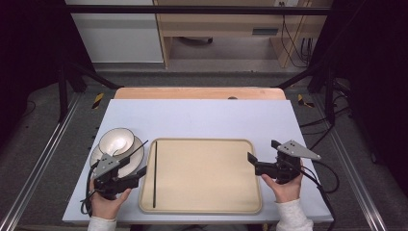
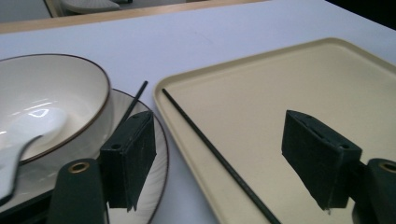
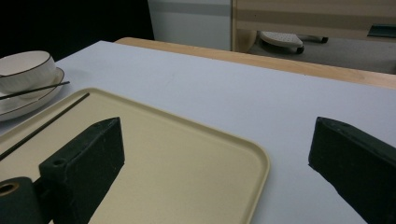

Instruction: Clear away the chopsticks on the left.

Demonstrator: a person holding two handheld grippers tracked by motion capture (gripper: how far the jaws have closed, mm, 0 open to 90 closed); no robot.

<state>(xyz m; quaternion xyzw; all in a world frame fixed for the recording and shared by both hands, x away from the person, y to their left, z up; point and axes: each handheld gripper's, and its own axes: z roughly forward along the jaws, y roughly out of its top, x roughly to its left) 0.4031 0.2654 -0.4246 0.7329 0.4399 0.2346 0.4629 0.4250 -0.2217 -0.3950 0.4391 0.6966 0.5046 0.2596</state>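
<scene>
Chopsticks are what I take the next move to turn on, with the tray as my landmark. From the high view, one chopstick lies inside the tray along its left wall, its long axis running from the near edge toward the far edge. A second chopstick rests aslant across the plate just left of the tray, beside the bowl. My left gripper hovers at the tray's near-left corner, jaws spread and empty; my right gripper hangs at the tray's right wall, jaws likewise apart and holding nothing. The left is plainly nearer both sticks.

Along my left gripper view, the tray chopstick runs between my two jaws, slanting from lower right up to upper left, close inside the tray's wall. The plate chopstick pokes out beyond my left jaw, off the tray, over the plate's rim. A white spoon sits in the bowl.

Through my right gripper view, both sticks lie well across the tray from me, at its far-left side.
</scene>
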